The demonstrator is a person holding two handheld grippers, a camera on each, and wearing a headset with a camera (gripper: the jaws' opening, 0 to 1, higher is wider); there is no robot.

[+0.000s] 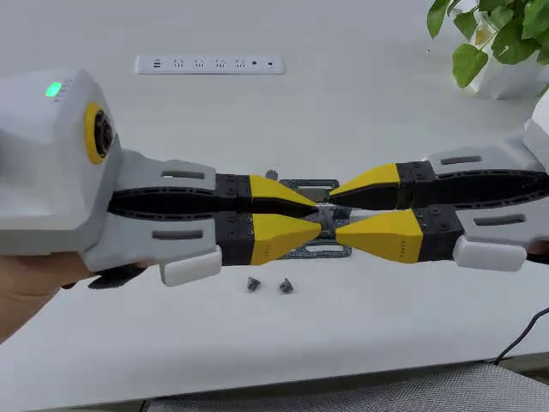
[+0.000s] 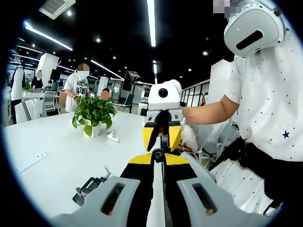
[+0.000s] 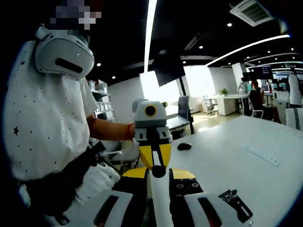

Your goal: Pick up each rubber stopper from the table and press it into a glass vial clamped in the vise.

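Left hand-held gripper [image 1: 319, 217], right hand-held gripper [image 1: 334, 212] tip to tip, stopper [image 2: 157, 154] between, grip unclear

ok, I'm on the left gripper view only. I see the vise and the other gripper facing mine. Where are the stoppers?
Observer: The head view has two stoppers lying loose on the table, side by side but apart, on the person's side of the vise.
Operator: Is a vial in it?
Observer: Cannot tell. In the head view the left gripper and right gripper meet tip to tip in front of the vise and hide its middle.
Operator: Anything near the bench edge?
Observer: A black cable runs off the near right edge of the table.
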